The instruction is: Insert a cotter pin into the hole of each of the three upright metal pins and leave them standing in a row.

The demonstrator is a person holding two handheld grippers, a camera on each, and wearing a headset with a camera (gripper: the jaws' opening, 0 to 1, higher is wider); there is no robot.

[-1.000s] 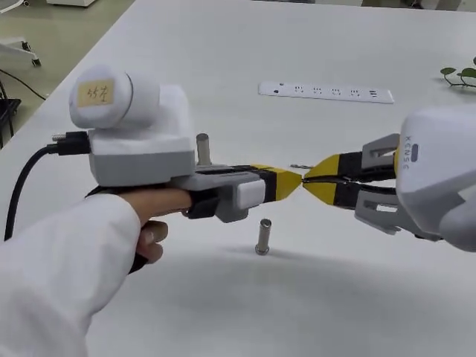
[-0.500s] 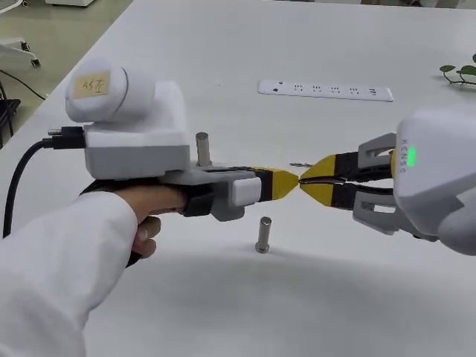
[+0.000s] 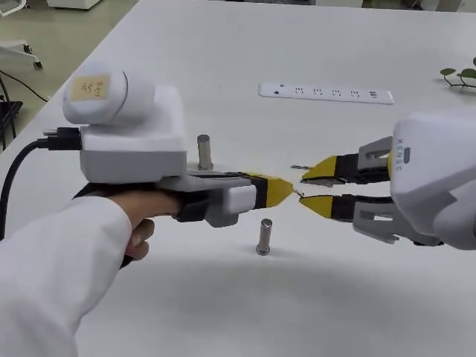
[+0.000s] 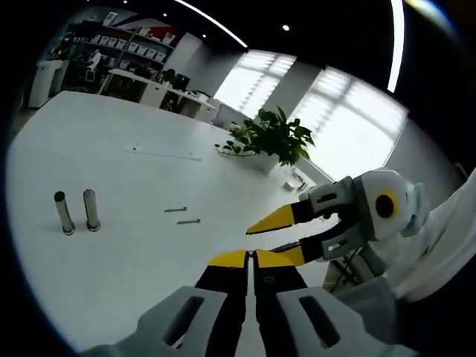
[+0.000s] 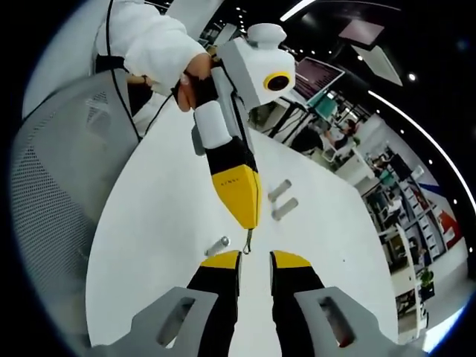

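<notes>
My left gripper (image 3: 290, 190) is shut on a small cotter pin (image 5: 248, 239), which hangs from its yellow tip (image 5: 245, 219). Facing it tip to tip, my right gripper (image 3: 303, 189) stands open, its jaws just above and below the cotter pin. One upright metal pin (image 3: 263, 236) stands on the white table in front of the grippers. Another metal pin (image 3: 204, 151) rises behind the left gripper. The left gripper view shows two metal pins (image 4: 63, 212) side by side and my own jaws (image 4: 249, 256) together.
Two loose cotter pins (image 4: 182, 216) lie on the table (image 3: 223, 67) beyond the metal pins; one cotter pin (image 3: 300, 166) lies just behind the right gripper's upper jaw. A white power strip (image 3: 326, 92) lies further back. Plant leaves (image 3: 461, 74) reach in at the right edge.
My right gripper was shut at the left gripper's tip and has opened. The cotter pin stays in the left gripper. Both grippers sit slightly lower in the picture.
</notes>
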